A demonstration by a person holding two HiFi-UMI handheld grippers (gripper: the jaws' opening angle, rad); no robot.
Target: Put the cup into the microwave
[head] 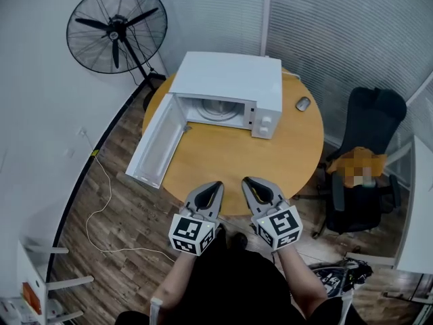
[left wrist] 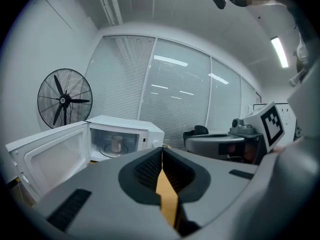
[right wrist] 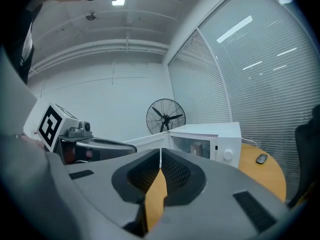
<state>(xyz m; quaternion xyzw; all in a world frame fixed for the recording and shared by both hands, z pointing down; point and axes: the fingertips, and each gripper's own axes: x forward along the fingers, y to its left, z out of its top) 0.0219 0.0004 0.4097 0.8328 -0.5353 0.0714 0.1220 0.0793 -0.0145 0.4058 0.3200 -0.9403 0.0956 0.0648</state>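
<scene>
**A:** Where is the small pale cup (left wrist: 116, 144) sitting?

**B:** It is standing upright on the round turntable (head: 220, 110) inside the white box-shaped microwave (head: 233, 80). The microwave is sitting at the far side of the round wooden table (head: 284, 158), and its white door (head: 157, 141) is hanging wide open to the left.

**A:** What are the two grippers doing?

**B:** The grey left gripper (head: 214, 184) and the grey right gripper (head: 249, 181) are hovering side by side over the near edge of the table. Both are pointing toward the microwave and are well apart from it.

**A:** How are their jaws standing?

**B:** On each gripper the jaws are meeting tip to tip, fully closed. Nothing is sitting between them, and only the bare tabletop is showing through the gap behind the tips.

**A:** What else is lying around?

**B:** A small dark computer mouse (head: 303, 103) is resting on the table just right of the microwave. A black round standing fan (head: 116, 27) is standing on the floor at the far left, and a black office chair (head: 369, 114) is sitting to the right of the table.
</scene>
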